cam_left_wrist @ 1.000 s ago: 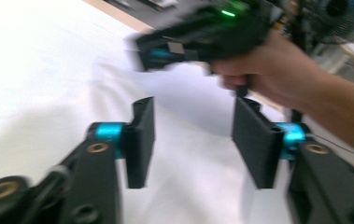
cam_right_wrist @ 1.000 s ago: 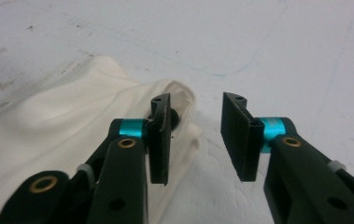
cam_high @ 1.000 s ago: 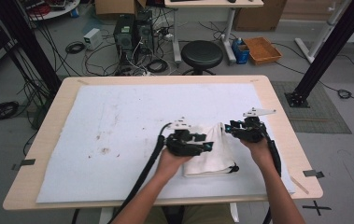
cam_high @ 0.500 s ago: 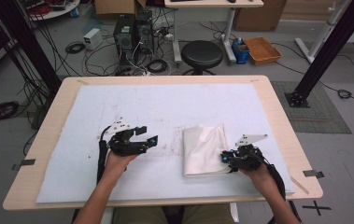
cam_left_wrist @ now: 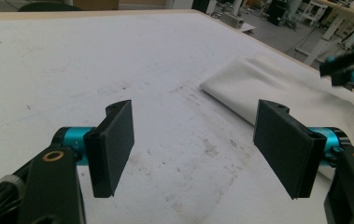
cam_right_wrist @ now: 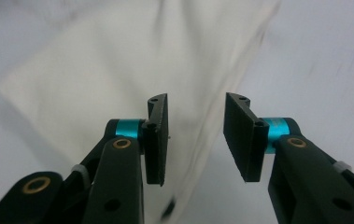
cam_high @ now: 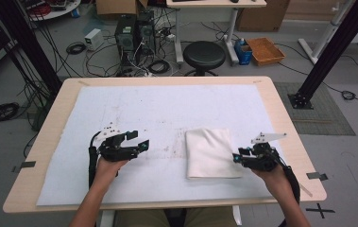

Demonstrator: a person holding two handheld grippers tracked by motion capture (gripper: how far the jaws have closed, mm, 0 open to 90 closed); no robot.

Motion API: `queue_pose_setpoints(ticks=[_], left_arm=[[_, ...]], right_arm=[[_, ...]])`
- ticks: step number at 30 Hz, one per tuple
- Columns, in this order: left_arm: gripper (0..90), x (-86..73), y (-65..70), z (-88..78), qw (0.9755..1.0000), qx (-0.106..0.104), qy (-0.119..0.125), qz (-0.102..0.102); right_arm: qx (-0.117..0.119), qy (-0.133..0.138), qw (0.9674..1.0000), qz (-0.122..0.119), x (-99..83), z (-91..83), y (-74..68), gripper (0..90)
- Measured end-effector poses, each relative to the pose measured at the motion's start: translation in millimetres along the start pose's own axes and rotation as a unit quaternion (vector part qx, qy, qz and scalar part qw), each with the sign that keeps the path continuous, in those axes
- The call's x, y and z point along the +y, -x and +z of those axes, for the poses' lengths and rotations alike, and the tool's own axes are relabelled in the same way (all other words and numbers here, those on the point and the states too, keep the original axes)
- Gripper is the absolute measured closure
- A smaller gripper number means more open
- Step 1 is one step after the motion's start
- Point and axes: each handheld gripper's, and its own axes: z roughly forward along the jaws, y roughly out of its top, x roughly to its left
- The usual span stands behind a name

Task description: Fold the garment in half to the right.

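Cloth (cam_high: 213, 152) folded | right hand-held gripper (cam_high: 237, 158) beside it, seemingly apart

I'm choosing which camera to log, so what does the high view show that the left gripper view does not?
High view alone: both hands, the left tool seen from outside, and the stool and computer towers on the floor beyond the table. Left gripper view alone: its own open jaws close up, with smudges on the white mat between them. Shared: the folded white cloth and the right tool.
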Motion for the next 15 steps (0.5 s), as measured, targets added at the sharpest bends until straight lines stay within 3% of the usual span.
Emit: queue_pose_setpoints(ticks=[3, 6, 8, 9, 11, 12, 13, 15], left_arm=[[29.2, -1.1, -1.0, -0.3, 1.0000, 0.001, 0.002, -0.002], [29.2, -2.5, -1.2, -1.4, 1.0000, -0.003, 0.001, -0.002], [29.1, -3.3, -1.9, -2.1, 1.0000, -0.003, 0.000, -0.003], [29.2, -3.7, -2.5, -2.2, 1.0000, -0.004, 0.001, -0.003], [29.2, -4.4, -3.1, -2.1, 1.0000, -0.006, 0.000, -0.005], [29.1, -4.7, -3.4, -1.9, 1.0000, -0.006, -0.001, -0.005], [29.1, -5.0, -3.4, -1.5, 1.0000, -0.006, -0.001, -0.005], [29.1, -5.2, -3.2, -1.6, 1.0000, -0.006, -0.002, -0.005]], right_arm=[[-0.014, 0.052, 0.9980, -0.033, 23.7, 10.0, 5.5, 60.6], [-0.033, 0.064, 0.9970, -0.026, 46.6, 38.4, 15.9, 56.5], [-0.066, 0.041, 0.9969, -0.012, 57.0, 60.4, 23.1, 56.1], [-0.065, 0.027, 0.9975, 0.001, 60.0, 70.6, 26.5, 58.1], [-0.059, -0.005, 0.9983, -0.003, 62.5, 85.4, 29.2, 78.3], [-0.061, -0.016, 0.9979, -0.011, 63.0, 89.7, 29.1, 82.6], [-0.068, -0.018, 0.9974, -0.018, 63.7, 91.0, 28.8, 86.6], [-0.104, -0.006, 0.9943, -0.022, 65.4, 87.9, 28.4, 87.2]])
